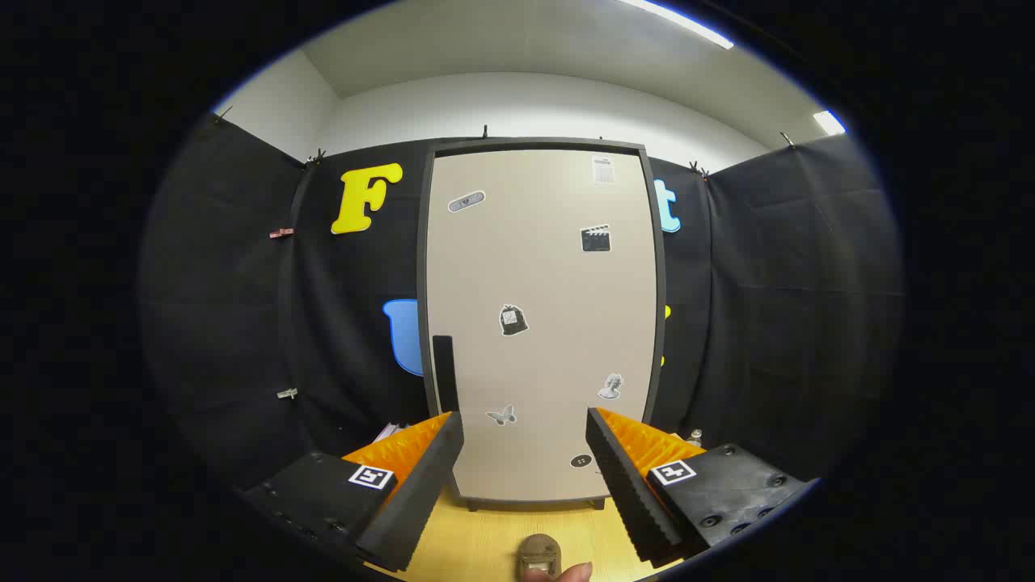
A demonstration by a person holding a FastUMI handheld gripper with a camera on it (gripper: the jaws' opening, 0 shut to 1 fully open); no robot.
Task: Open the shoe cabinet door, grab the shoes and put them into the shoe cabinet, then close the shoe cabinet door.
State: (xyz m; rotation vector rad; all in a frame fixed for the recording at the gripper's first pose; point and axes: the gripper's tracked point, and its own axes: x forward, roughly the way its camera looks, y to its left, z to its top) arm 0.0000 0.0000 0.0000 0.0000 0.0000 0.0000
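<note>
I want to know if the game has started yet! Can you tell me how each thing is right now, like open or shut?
Shoe cabinet door: shut, flat in its dark frame.
Door handle: untouched, a dark upright bar near the door's left edge.
Gripper: fingers open, holding nothing, aimed at the door.
Shoe: on the wooden floor, between the fingers, not yet picked up.

The shoe cabinet door [540, 323] presents a smooth matt panel in a darker matt frame with glossy-looking stickers [513, 320] applied, the surface [493, 541] beneath shows pale wood grain, the booth wall [792, 307] is matt cloth, and the open fingers [647, 501] carry ribbed, matt inner pads.
</note>
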